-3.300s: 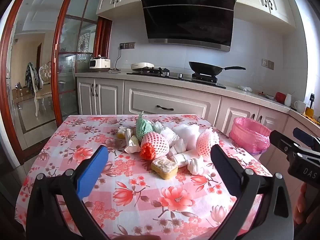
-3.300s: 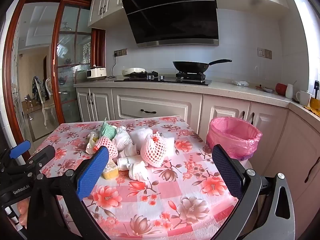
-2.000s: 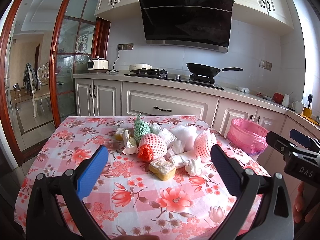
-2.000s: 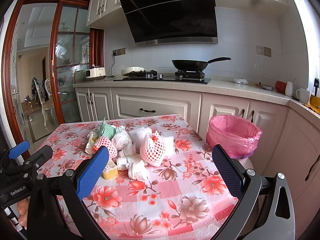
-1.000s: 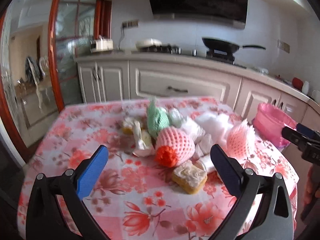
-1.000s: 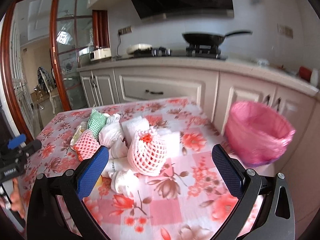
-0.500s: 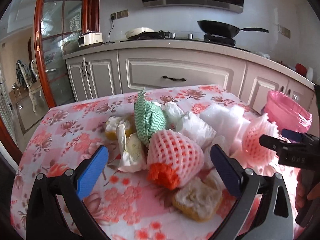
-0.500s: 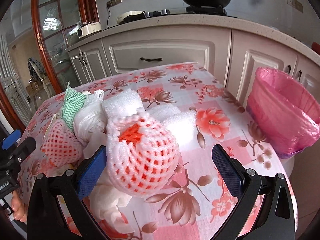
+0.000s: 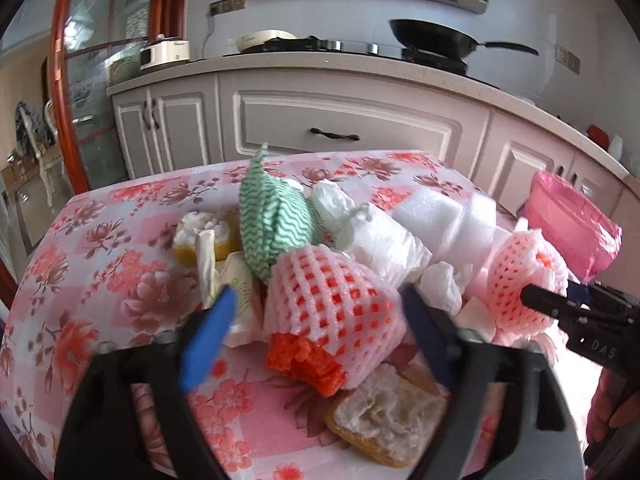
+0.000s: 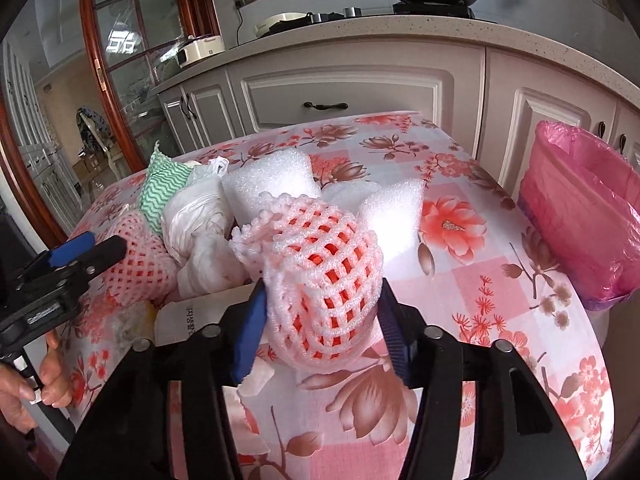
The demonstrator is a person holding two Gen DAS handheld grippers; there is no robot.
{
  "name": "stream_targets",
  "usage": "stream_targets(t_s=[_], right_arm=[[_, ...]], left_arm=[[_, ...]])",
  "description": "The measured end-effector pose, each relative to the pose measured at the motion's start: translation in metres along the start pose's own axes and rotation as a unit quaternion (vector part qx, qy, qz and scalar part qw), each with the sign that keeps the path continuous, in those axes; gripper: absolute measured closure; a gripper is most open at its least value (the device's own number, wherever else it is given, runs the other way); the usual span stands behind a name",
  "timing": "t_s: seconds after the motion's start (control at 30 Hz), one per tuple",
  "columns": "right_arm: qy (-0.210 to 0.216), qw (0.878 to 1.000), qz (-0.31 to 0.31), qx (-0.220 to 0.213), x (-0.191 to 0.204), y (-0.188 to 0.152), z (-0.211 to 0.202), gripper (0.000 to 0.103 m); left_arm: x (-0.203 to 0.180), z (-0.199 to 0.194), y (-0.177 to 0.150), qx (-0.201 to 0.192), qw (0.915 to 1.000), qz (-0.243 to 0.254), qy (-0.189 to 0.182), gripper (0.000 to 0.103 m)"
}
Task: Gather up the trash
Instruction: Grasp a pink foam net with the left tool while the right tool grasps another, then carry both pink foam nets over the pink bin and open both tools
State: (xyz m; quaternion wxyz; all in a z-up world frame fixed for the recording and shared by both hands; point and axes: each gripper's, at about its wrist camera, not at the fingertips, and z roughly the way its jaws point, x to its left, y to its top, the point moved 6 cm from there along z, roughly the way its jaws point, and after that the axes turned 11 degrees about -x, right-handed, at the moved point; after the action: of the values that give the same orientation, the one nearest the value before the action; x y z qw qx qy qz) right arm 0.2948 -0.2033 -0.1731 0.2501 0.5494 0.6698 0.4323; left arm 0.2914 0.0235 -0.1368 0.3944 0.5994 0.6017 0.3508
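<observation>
Two pink foam fruit nets with orange inside lie in a trash heap on the flowered table (image 9: 120, 240). My left gripper (image 9: 318, 296) is closing around the nearer net (image 9: 332, 304); its blue pads flank the net, with a gap on the left side. In the right wrist view my right gripper (image 10: 322, 292) is closing on the other net (image 10: 320, 264), and both pads touch its sides. That net (image 9: 524, 276) also shows at the right of the left wrist view. The pink-lined bin (image 10: 580, 208) stands beyond the table's right edge.
The heap also holds a green zigzag cloth (image 9: 272, 220), white plastic bags (image 9: 380, 236), white foam sheets (image 10: 272, 180), a yellow sponge (image 9: 388, 420) and a paper wrapper (image 9: 228, 280). Kitchen cabinets (image 9: 340, 128) run behind the table. A hand (image 10: 36, 380) holds the left gripper.
Both grippers came forward and down onto the heap. Their jaws narrowed, the left around the nearer foam net and the right onto the other one.
</observation>
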Motion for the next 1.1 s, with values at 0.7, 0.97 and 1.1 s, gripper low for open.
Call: stream_targets(t_s=[0.7, 0.97, 1.1], right_arm=[[0.027, 0.997, 0.017, -0.063, -0.009, 0.008, -0.067, 0.066], [0.002, 0.994, 0.026, -0.103, -0.035, 0.027, -0.1, 0.066], [-0.026, 0.992, 0.03, -0.119, -0.061, 0.043, -0.109, 0.066]], left_arm=[[-0.048, -0.065, 0.011, -0.077, 0.995, 0.046, -0.044, 0.089], [-0.092, -0.074, 0.039, -0.101, 0.9892, 0.063, -0.084, 0.089], [-0.124, -0.066, 0.053, -0.103, 0.9854, 0.068, -0.117, 0.089]])
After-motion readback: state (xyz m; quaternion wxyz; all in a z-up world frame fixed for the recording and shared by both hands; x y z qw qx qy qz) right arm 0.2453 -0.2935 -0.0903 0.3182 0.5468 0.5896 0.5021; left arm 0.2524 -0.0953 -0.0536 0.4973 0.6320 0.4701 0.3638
